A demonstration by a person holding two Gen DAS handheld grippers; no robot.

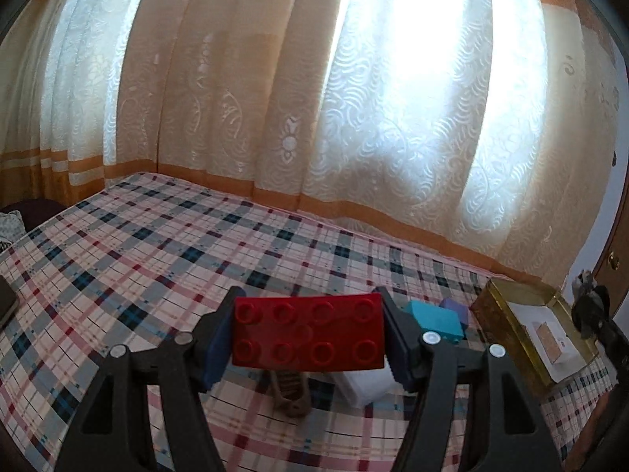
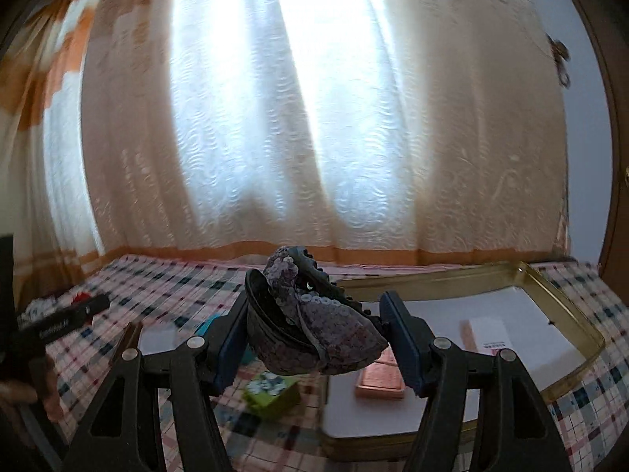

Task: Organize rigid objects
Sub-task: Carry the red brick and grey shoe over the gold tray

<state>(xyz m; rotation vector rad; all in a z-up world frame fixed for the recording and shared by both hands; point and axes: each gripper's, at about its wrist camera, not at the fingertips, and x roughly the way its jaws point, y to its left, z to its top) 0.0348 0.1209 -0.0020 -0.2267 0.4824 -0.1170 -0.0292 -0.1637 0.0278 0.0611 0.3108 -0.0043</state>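
Gripping is shown in both wrist views. A red studded plastic brick [image 1: 308,330], rectangular with two rows of four round studs, is clamped between the blue pads of the left hand-held gripper [image 1: 308,332] and is held above a plaid-covered bed [image 1: 157,244]. Below and beyond it, a tan ridged item [image 1: 291,393], a white block [image 1: 365,387], a teal block [image 1: 436,320] and a purple block [image 1: 456,308] are seen lying on the cloth; a gold metal tin [image 1: 487,306] stands to the right.

A dark hair clip covered in scale-like sequins [image 2: 314,322], with toothed edges, is pinched between the pads of the right hand-held gripper [image 2: 316,338], in front of the open gold tin [image 2: 582,322]. A white liner and a copper-coloured embossed bar [image 2: 379,377] are seen inside the tin. A green box [image 2: 271,393] lies on the bed below the clip. Writing on the card in the tin cannot be read.
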